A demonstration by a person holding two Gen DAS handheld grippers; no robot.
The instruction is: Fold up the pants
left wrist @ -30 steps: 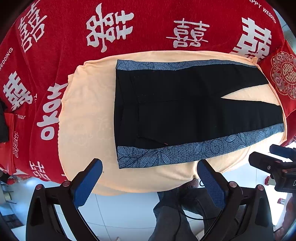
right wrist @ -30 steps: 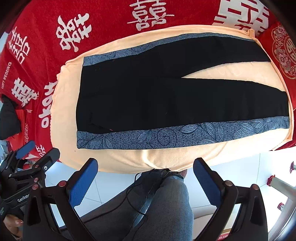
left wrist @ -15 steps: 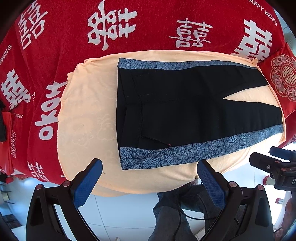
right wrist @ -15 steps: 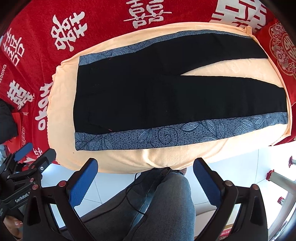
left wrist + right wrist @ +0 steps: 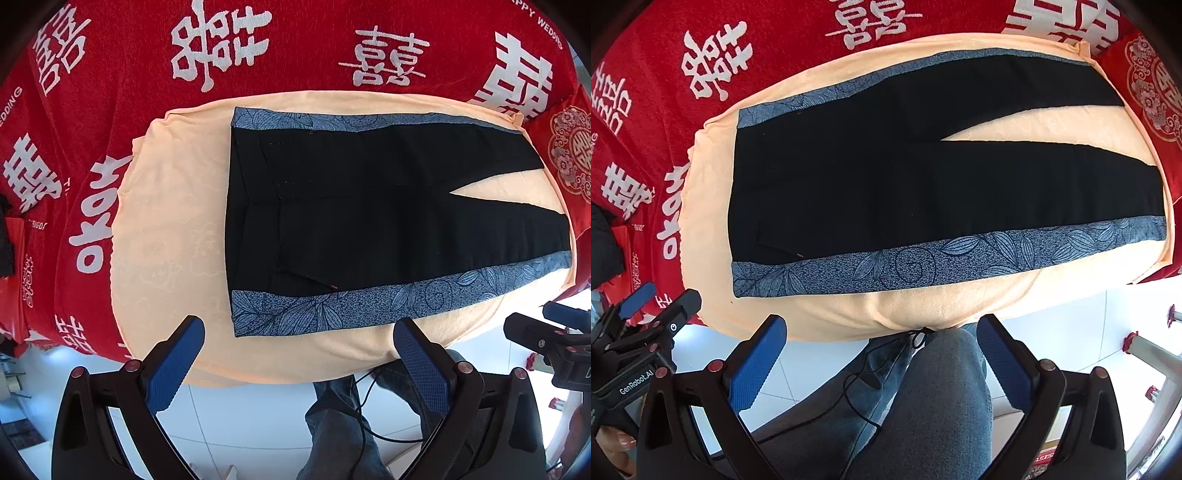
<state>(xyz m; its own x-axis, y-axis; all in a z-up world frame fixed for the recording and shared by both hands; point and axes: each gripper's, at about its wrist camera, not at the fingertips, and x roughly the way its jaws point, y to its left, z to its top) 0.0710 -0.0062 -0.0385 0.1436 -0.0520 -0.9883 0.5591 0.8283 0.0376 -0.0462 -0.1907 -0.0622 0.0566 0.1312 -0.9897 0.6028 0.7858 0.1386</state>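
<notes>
Black pants (image 5: 369, 210) (image 5: 886, 177) with blue-grey leaf-patterned side stripes lie flat on a peach cloth (image 5: 173, 236) (image 5: 849, 314), waistband to the left and both legs spread to the right. My left gripper (image 5: 299, 354) hovers open above the near edge, close to the waistband's near corner. My right gripper (image 5: 882, 350) is open too, held over the near edge below the middle of the near stripe. Neither one touches the fabric. Each gripper shows at the side of the other's view.
A red blanket (image 5: 110, 74) with white characters covers the surface around the peach cloth. A red patterned cushion (image 5: 569, 147) sits at the far right. A person's jeans-clad legs (image 5: 942, 406) and a black cable are below, over white floor tiles.
Both grippers have drifted slightly closer to the pants; the garment looks a bit larger and lower in the views. The pants lie unmoved and both grippers stay open.
</notes>
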